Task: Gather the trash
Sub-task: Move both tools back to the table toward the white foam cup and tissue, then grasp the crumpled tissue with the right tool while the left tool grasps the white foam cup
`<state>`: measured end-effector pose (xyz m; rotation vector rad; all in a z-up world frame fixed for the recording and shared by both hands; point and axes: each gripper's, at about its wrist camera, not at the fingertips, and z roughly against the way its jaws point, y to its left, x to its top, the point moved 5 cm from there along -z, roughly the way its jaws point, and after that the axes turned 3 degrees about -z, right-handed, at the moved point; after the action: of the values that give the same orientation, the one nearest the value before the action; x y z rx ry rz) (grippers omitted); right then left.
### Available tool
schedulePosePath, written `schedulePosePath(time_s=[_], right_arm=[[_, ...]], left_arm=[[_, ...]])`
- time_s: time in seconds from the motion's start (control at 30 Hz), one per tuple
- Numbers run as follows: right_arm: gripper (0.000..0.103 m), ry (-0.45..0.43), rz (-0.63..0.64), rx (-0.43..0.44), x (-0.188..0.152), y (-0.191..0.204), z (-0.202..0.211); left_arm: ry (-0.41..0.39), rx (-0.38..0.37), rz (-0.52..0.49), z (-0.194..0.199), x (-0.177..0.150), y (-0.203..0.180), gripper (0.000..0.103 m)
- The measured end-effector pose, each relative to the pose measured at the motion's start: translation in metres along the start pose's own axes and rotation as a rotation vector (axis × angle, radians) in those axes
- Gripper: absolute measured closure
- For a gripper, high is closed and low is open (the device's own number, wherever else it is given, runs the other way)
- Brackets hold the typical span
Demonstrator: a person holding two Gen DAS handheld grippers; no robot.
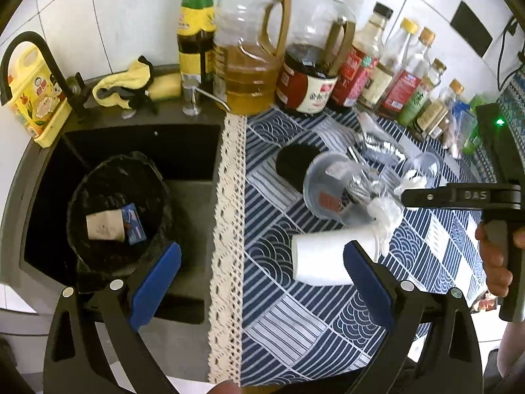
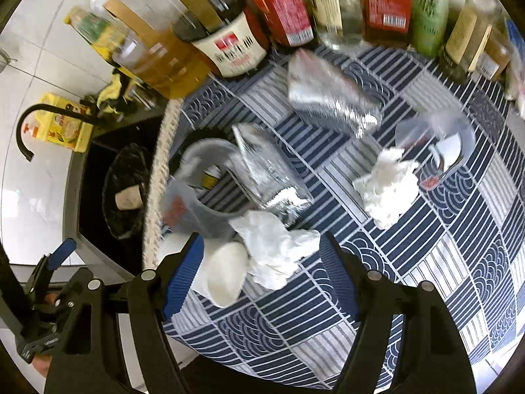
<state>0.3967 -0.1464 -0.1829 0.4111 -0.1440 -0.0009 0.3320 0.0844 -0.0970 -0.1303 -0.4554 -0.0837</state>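
Trash on the patterned cloth: a pickup is about to start, with the bin already partly filled.

Crumpled tissue lies on the blue patterned tablecloth between the spread, empty jaws of the right gripper, touching a white paper cup on its side; the next move, I judge, calls for lowering and closing on one piece only. More tissue, foil wrappers and a clear plastic cup lie beyond. The left gripper is also spread and empty, between the cloth and the sink, where the black-lined bin holds a cardboard scrap.
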Motion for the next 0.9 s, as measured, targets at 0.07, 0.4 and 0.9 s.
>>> schedulePosePath(time_s=[0.07, 0.4, 0.9], right_arm=[[0.030, 0.022, 0.007, -0.003, -0.002, -0.005, -0.010], [0.030, 0.122, -0.005, 0.002, -0.002, -0.024, -0.052], [0.063, 0.091, 0.064, 0.005, -0.005, -0.032, -0.049]], left_arm=[[0.019, 0.000, 0.004, -0.005, -0.005, -0.006, 0.007], [0.080, 0.013, 0.022, -0.016, -0.023, -0.027, 0.007], [0.089, 0.047, 0.036, -0.017, -0.035, -0.041, 0.007]])
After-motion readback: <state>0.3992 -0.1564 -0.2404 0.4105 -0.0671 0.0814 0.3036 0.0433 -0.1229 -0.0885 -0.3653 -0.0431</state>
